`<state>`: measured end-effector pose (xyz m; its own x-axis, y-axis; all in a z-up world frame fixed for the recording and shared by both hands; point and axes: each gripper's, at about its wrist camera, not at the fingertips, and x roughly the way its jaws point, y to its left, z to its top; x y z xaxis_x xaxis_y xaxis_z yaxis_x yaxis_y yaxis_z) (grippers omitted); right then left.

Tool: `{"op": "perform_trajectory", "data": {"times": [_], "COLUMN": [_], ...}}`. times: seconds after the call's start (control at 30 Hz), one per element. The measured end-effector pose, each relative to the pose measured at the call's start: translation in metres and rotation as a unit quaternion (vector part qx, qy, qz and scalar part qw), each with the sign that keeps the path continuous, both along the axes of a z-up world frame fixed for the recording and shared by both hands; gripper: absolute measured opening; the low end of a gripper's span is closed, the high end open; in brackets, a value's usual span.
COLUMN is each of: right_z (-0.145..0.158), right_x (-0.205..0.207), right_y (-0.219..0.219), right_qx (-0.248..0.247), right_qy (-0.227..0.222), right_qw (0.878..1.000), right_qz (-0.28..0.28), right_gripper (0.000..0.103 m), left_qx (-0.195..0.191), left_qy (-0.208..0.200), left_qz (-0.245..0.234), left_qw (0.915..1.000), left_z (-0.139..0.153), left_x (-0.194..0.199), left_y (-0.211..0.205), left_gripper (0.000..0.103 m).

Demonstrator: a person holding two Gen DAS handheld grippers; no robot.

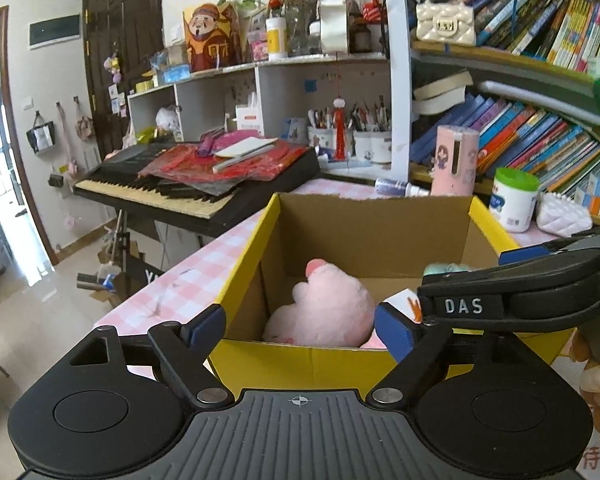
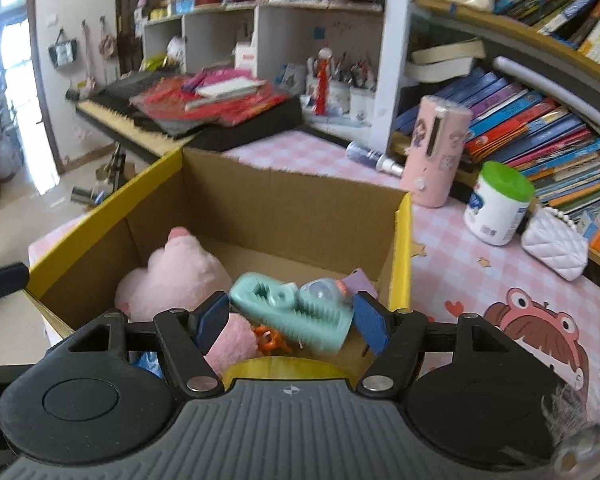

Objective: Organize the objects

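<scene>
Left gripper [image 1: 300, 330] is held open over the near rim of the cardboard box [image 1: 374, 216], nothing between its jaws. Right gripper [image 2: 290, 322] is also open, nothing clamped. Pink plush [image 2: 172, 276] and teal brush [image 2: 296, 308] are seen lying inside the box.

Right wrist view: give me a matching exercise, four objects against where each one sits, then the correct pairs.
Objects:
1. pink plush toy
2. teal silicone brush
3. green-lidded white jar
4. white quilted purse

Places:
A. on the checked tablecloth, between the pink cylinder and the purse
B. in the cardboard box, left part
C. on the tablecloth, at the foot of the books on the lowest shelf
D. in the cardboard box, right of the plush, between the hand-held gripper's fingers as seen here

Pairs: 1-B, 2-D, 3-A, 4-C
</scene>
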<state>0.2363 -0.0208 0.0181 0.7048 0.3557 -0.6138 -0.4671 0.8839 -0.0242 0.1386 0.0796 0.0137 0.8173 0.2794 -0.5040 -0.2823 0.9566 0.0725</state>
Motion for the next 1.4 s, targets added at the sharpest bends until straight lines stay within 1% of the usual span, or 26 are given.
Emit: {"op": "perform_trajectory", "data": {"times": [0.2, 0.33, 0.47, 0.67, 0.73, 0.83, 0.93, 1.07, 1.3, 1.4], "right_z": [0.018, 0.026, 0.027, 0.016, 0.010, 0.002, -0.004, -0.007, -0.007, -0.007], "right_x": [-0.029, -0.057, -0.090, -0.136, -0.151, -0.169, -0.188, -0.210, -0.233, -0.241], "right_y": [-0.020, -0.032, -0.042, -0.053, -0.054, -0.055, -0.059, -0.068, -0.083, -0.092], "right_qx": [0.039, 0.051, 0.048, 0.029, 0.018, 0.000, -0.013, -0.014, -0.015, -0.012], "right_qy": [-0.027, -0.048, -0.060, -0.048, -0.042, -0.033, -0.028, -0.023, -0.018, -0.015], "right_qw": [0.998, 0.994, 0.988, 0.980, 0.977, 0.972, 0.967, 0.959, 0.947, 0.942], "right_qz": [-0.047, -0.088, -0.130, -0.189, -0.208, -0.232, -0.254, -0.283, -0.321, -0.335], "right_gripper": [0.071, 0.076, 0.079, 0.086, 0.092, 0.097, 0.100, 0.103, 0.103, 0.103], "left_qx": [-0.007, -0.014, -0.020, -0.019, -0.022, -0.026, -0.022, -0.026, -0.045, -0.037], "left_qy": [-0.025, -0.036, -0.035, -0.016, -0.009, 0.005, 0.016, 0.025, 0.032, 0.034], "left_qz": [-0.014, -0.025, -0.036, -0.052, -0.058, -0.070, -0.085, -0.101, -0.135, -0.146], "left_qw": [0.9996, 0.9990, 0.9985, 0.9983, 0.9981, 0.9972, 0.9960, 0.9943, 0.9894, 0.9880], "left_z": [0.010, 0.013, 0.012, 0.007, 0.004, -0.001, -0.005, -0.008, -0.006, -0.007], "left_x": [-0.021, -0.038, -0.056, -0.080, -0.089, -0.099, -0.108, -0.119, -0.131, -0.134], "left_y": [0.001, 0.003, 0.004, 0.002, 0.001, -0.002, -0.006, -0.012, -0.023, -0.032], "left_gripper": [0.093, 0.096, 0.098, 0.099, 0.099, 0.100, 0.100, 0.102, 0.103, 0.103]}}
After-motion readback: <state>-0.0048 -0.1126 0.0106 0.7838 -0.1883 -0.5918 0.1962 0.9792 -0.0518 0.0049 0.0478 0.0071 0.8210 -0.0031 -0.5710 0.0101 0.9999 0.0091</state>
